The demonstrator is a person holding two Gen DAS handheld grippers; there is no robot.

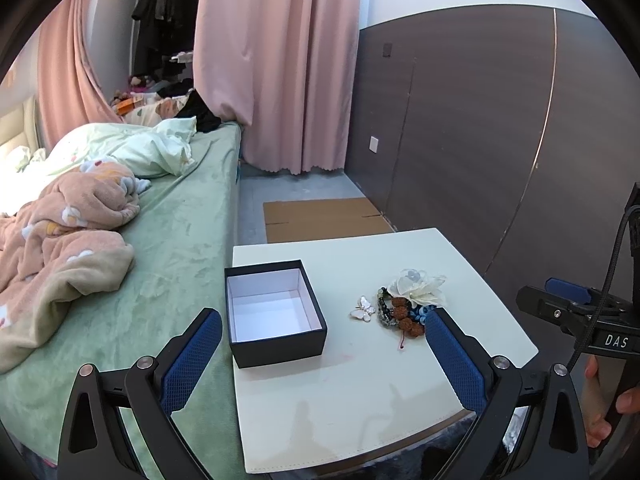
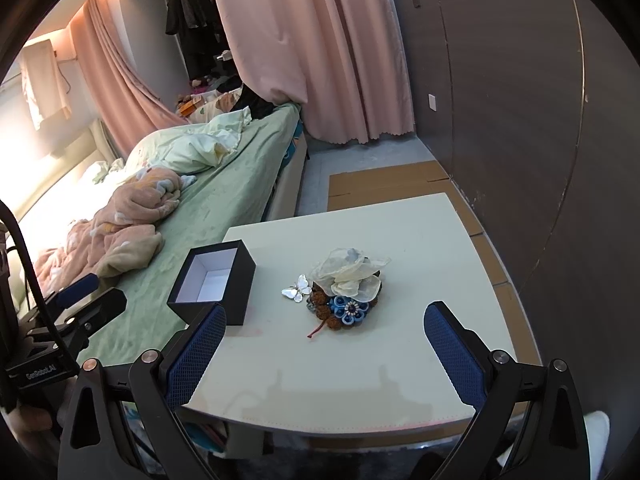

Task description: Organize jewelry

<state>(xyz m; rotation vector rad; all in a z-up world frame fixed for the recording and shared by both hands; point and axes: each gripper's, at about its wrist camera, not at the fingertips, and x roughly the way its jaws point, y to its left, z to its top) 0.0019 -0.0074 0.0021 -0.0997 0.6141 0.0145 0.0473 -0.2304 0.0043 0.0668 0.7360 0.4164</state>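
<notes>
An open black box (image 1: 274, 312) with a white empty inside stands at the left edge of the white table (image 1: 360, 392); it also shows in the right wrist view (image 2: 214, 282). To its right lies a small pile of jewelry: a white fabric flower (image 1: 418, 286), a pearly butterfly brooch (image 1: 364, 309), brown bead bracelets (image 1: 402, 314) and a blue flower piece (image 2: 351, 309). My left gripper (image 1: 322, 334) is open and empty above the table's near part. My right gripper (image 2: 324, 334) is open and empty, just short of the pile.
A bed (image 1: 168, 232) with green sheet and rumpled blankets lies left of the table. Pink curtains (image 1: 280, 64) hang behind. A dark panelled wall (image 1: 480, 128) runs along the right. Flattened cardboard (image 1: 320, 218) lies on the floor beyond the table.
</notes>
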